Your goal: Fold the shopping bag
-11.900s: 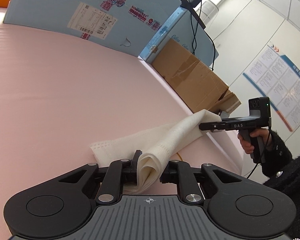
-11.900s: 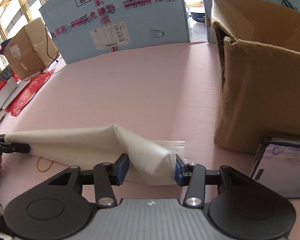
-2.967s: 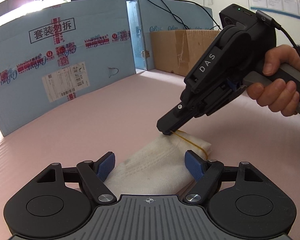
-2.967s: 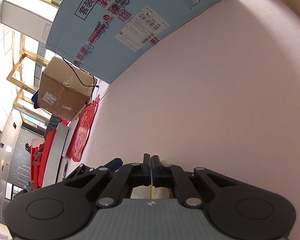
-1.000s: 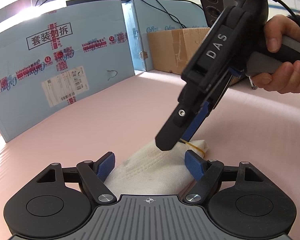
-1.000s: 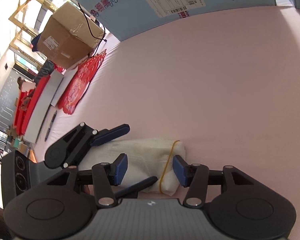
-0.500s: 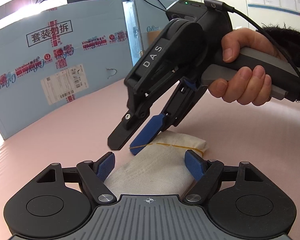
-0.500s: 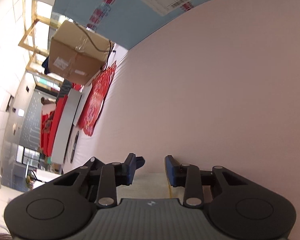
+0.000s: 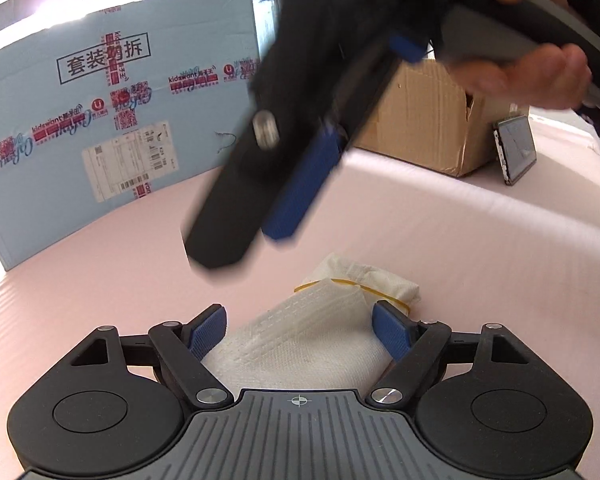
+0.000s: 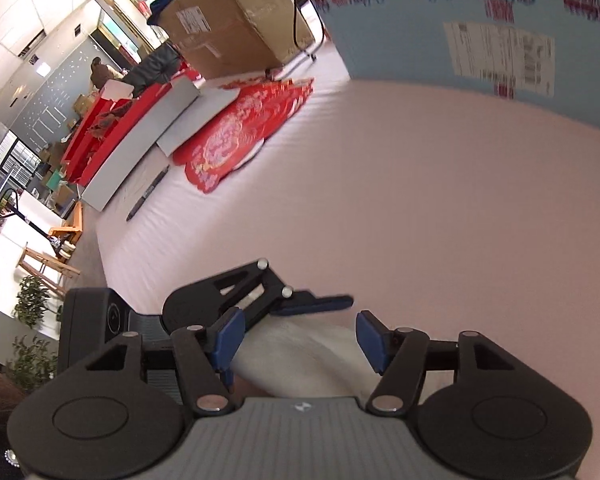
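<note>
Pink tabletop (image 9: 480, 240) bears the folded bag (image 9: 300, 344) between the open left tool (image 9: 300, 330); right tool (image 10: 298, 336) opening, empty.

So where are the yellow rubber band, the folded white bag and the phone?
rubber band (image 9: 396, 301): left wrist view, its loop at the right.
folded bag (image 9: 300, 344): left wrist view, top layer.
phone (image 9: 516, 150): left wrist view, its screen.

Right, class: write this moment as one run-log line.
bag: folded, on table, between left gripper pads | band: round bag end | right gripper: above bag, jaws opening, empty
</note>
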Motion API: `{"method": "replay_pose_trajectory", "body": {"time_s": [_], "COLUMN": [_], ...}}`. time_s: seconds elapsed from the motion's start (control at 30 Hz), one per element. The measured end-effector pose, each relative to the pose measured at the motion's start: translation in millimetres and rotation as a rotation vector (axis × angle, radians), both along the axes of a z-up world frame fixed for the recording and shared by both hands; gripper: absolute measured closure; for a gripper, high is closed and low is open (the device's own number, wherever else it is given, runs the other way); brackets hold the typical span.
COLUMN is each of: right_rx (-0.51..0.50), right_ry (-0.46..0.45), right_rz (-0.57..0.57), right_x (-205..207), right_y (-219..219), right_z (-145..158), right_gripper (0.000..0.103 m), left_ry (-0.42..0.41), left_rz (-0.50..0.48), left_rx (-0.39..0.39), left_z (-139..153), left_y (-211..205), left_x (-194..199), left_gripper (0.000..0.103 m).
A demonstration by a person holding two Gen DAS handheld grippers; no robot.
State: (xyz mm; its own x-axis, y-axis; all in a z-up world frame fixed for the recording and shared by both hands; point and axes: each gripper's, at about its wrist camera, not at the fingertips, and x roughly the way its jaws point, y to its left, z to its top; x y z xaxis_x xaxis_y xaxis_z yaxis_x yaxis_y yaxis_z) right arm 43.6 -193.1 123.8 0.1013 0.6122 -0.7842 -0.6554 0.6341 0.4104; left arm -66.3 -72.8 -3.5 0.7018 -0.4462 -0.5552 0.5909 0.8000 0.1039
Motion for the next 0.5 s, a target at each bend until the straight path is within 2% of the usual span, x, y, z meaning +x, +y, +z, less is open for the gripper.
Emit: {"method": "replay_pose_trajectory", "body": {"time_s": [0.07, 0.13, 0.2, 0.23, 0.27, 0.3, 0.5], "right_rx": [0.028, 0.052, 0.094, 0.131, 0.173, 0.217, 0.300], "right_ry": [-0.007, 0.022, 0.066, 0.104, 0.137, 0.168, 0.217], "right_rz": [-0.046, -0.091, -0.137, -0.168, -0.191, -0.209, -0.217], "right_x": [5.9, 11.0, 14.9, 16.7, 17.1, 16.5, -5.3], "right_y": [-17.1, -37.0, -53.7, -62.1, -69.1, -75.1, -92.6], "right_z": [-7.2, -30.7, -56.8, -70.3, -80.7, -89.3, -97.8], "right_gripper": [0.030, 0.035, 0.048, 0.050, 0.059, 0.062, 0.062], "left_ry": [0.001, 0.004, 0.011, 0.014, 0.017, 0.018, 0.036], "left_rz": [0.001, 0.000, 0.000, 0.000, 0.000, 0.000, -0.037], "left_rx": [-0.002, -0.004, -0.011, -0.015, -0.019, -0.021, -0.028], "left_z": [0.2, 0.3, 0.4, 0.4, 0.5, 0.5, 5.3], "left_y": [0.5, 0.6, 1.7, 2.3, 2.8, 3.0, 10.4], "left_x": [-0.5, -1.3, -1.3, -1.4, -1.5, -2.3, -8.9], "left_gripper": [0.020, 0.020, 0.020, 0.020, 0.020, 0.020, 0.019]}}
